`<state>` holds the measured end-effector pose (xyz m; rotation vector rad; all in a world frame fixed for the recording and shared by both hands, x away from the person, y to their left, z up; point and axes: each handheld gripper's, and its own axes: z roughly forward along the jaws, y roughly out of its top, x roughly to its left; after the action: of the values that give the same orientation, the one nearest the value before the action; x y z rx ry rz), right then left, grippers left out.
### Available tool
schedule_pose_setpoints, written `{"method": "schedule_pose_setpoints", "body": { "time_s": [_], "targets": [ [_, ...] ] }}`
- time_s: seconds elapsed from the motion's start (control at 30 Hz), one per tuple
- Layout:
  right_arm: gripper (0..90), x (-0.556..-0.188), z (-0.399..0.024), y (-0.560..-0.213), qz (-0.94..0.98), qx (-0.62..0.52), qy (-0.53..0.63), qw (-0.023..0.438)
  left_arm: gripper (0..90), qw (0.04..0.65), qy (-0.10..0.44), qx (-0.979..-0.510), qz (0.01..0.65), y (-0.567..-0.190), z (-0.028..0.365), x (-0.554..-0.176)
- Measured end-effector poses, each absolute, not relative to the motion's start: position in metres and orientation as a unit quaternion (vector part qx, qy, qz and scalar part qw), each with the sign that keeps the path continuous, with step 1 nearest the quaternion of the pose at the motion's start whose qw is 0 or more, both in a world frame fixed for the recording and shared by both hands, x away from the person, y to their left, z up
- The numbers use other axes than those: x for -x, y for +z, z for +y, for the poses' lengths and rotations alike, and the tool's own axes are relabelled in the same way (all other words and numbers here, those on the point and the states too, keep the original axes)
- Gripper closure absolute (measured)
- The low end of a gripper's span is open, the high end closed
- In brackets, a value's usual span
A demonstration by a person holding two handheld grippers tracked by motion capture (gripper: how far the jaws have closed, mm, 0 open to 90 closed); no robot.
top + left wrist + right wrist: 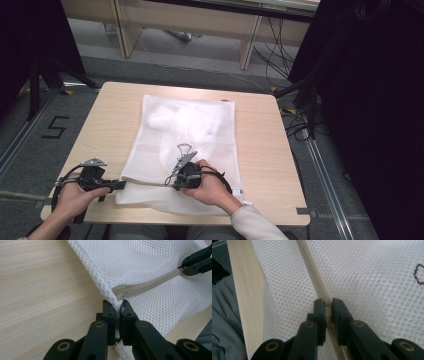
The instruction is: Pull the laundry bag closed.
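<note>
Left tongs [117, 315] clamp mesh bag [155, 267] corner, frame centre; right tongs [327, 308] nip zipper pull [327, 304]. Risk: pull slips out or mesh snags w/ uneven tug.

Each hand-held gripper is black: the left hand-held gripper [121, 185] and the right hand-held gripper [176, 187] carry grey three-cornered plates, brass-coloured pivot rivets and trailing black cables. The person wears a pale sleeve [255, 223] and grey trousers [223, 322] near the tabletop [110, 120] edge.

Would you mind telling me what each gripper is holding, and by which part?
The left gripper pinches the mesh laundry bag at its corner beside the zipper's end. The right gripper grips the zipper pull.
</note>
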<state>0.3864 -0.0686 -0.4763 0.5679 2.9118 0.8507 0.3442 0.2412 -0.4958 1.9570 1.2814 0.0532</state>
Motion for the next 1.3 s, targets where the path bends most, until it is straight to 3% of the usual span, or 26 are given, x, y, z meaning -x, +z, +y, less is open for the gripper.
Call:
{"method": "schedule_pose_setpoints", "body": {
  "time_s": [1.3],
  "targets": [
    [82.8, -0.387, -0.085, -0.477, 0.944, -0.197, 0.264, 0.021, 84.6, 0.388, 0.024, -0.770, 0.505, -0.496, 0.241, -0.344]
  ]
}}
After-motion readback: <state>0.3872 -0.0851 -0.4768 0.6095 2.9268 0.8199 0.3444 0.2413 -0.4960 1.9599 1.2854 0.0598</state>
